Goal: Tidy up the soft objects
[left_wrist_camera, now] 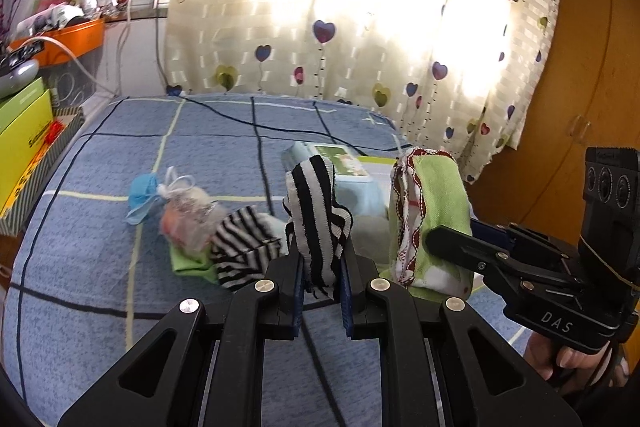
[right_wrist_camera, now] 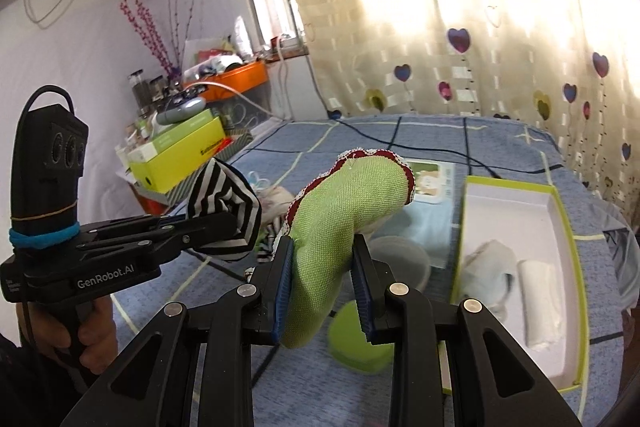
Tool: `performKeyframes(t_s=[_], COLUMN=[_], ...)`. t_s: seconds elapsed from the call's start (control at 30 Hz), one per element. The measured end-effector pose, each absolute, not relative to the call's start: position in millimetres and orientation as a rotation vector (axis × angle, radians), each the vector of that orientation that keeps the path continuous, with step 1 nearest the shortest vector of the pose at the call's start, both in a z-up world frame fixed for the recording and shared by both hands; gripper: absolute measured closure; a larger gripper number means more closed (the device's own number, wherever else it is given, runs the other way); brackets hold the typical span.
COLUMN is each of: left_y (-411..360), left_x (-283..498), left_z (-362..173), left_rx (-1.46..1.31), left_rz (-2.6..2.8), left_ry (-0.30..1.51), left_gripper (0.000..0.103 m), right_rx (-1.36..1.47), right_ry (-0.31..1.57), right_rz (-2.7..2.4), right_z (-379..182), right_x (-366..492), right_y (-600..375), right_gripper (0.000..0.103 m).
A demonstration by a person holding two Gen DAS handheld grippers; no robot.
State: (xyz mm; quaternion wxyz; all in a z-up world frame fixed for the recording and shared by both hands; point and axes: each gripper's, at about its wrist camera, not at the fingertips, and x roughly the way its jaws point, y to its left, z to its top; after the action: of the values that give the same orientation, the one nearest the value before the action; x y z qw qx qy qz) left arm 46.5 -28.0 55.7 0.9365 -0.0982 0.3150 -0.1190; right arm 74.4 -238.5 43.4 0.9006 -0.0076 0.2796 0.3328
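Gripping a black-and-white striped cloth, the left tool has its two blue-padded fingers closed on the lower part of the fabric, which stands up above the jaws, clear of the bed. Beside it, the right tool is clamped on a green cloth with red-and-white trim, whose folded top rises well above the fingers. Seen from the left wrist, the same green cloth hangs just to the right of the striped one, the two held near each other but apart.

On the blue checked bedspread lies a small heap: another striped piece, a flat green cloth under it, a pale mesh pouch with something orange inside, and a blue item at the far left that may be a face mask, though blur makes this uncertain. A light blue wipes pack sits behind the striped cloth.

In the right wrist view, an open white box with a lime-green rim rests on the bed to the right, holding a rolled white towel and a pale crumpled fabric. A round green object lies on the bed below the right tool's fingers. A heart-patterned curtain hangs behind the bed.
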Motion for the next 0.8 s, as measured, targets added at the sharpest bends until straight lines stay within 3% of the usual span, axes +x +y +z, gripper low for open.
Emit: performKeyframes(t_s=[0.8], left_y=[-127], left_x=[74], left_z=[60], left_rx=[-0.115], left_rz=[-0.426], left_ry=[0.673], left_gripper=[0.088], right_rx=[0.101], right_ry=[0.587], right_rz=[0.410], right_z=[26], right_x=[85], right_y=[-374], right_gripper=[0.077])
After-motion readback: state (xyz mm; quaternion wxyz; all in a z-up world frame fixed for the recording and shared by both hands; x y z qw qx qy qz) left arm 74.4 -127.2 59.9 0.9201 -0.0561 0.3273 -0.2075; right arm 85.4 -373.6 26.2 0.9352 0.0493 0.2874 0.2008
